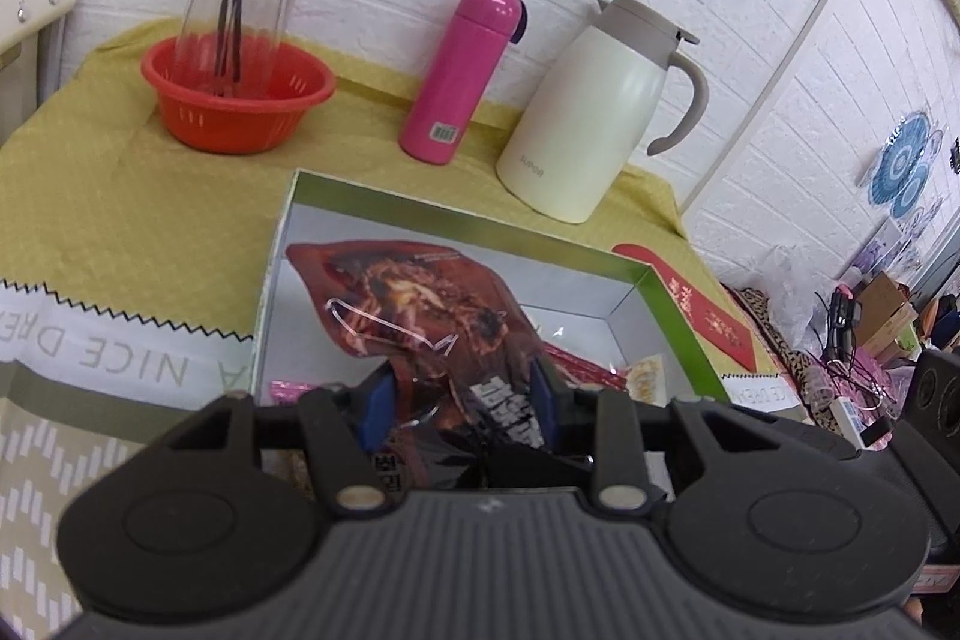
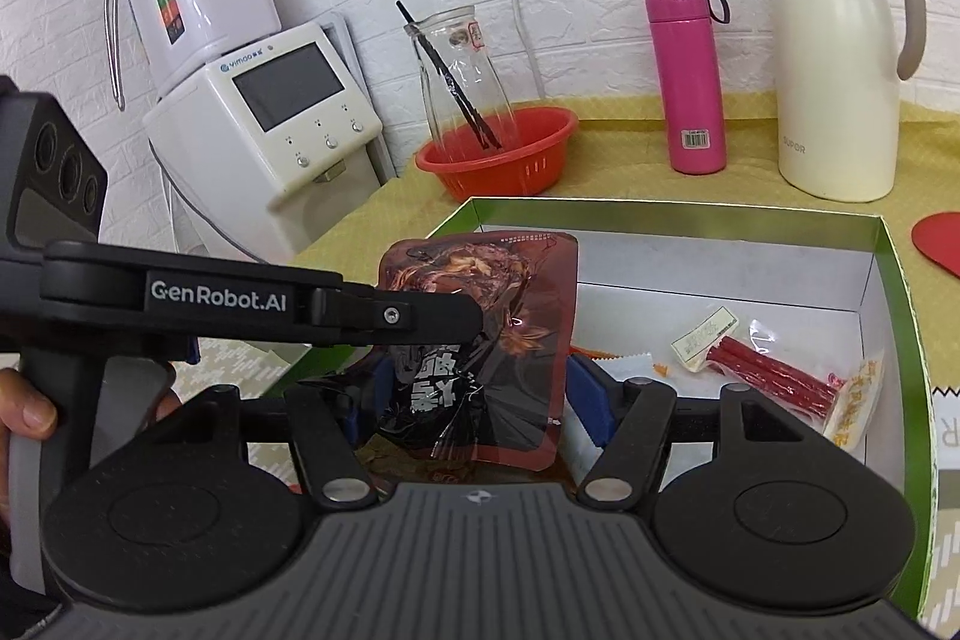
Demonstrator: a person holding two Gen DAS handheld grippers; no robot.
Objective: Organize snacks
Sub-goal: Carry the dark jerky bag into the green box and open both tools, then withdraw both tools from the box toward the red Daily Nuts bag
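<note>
A dark red snack bag (image 1: 420,304) (image 2: 480,316) hangs over the left part of a green-rimmed box (image 1: 672,304) (image 2: 660,208) with a white inside. My left gripper (image 1: 459,388) is shut on the bag's lower half, its blue pads pressing both sides. In the right wrist view the left gripper (image 2: 468,325) reaches in from the left and pinches the bag's middle. My right gripper (image 2: 477,388) stands wide open around the bag's bottom end, its right pad just clear of the edge. A pack of red sticks (image 2: 762,370) and a yellow packet (image 2: 852,400) lie in the box.
On the yellow cloth behind the box stand a red basket (image 2: 498,160) holding a glass carafe (image 2: 462,82), a pink flask (image 2: 687,76) and a cream jug (image 2: 834,58). A white dispenser (image 2: 270,118) is at the left. A red envelope (image 1: 702,316) lies right of the box.
</note>
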